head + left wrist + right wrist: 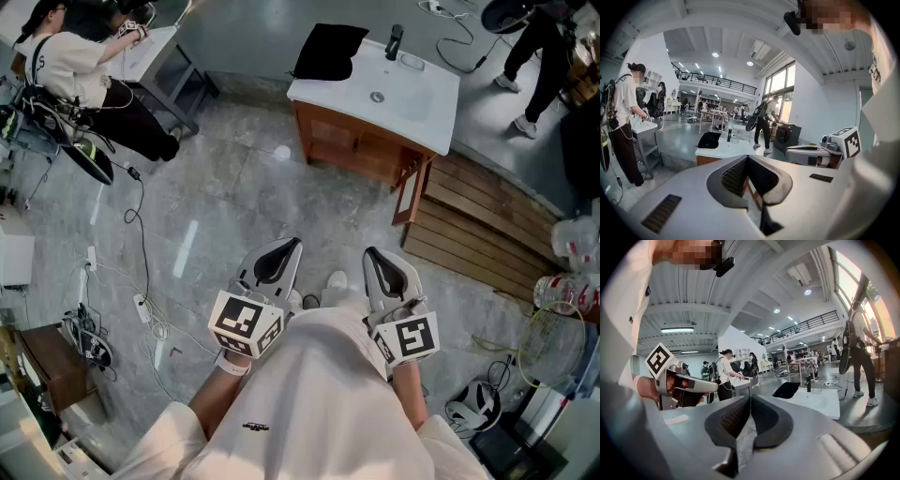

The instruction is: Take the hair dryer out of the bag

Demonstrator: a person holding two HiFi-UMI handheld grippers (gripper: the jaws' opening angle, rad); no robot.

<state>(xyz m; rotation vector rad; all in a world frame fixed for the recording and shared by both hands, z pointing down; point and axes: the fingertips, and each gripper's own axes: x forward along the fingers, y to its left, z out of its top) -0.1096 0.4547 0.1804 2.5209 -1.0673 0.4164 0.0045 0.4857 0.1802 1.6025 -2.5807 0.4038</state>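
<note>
From our head we look steeply down on the left gripper (279, 255) and right gripper (382, 262) close below, while each gripper's camera peers nearly level along its closed jaws, all three sharing the white counter (412, 94) beyond the jaws.

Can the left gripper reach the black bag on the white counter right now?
Probably not: the left gripper is held close in, jaws shut, and floor lies between it and the black bag.
</note>
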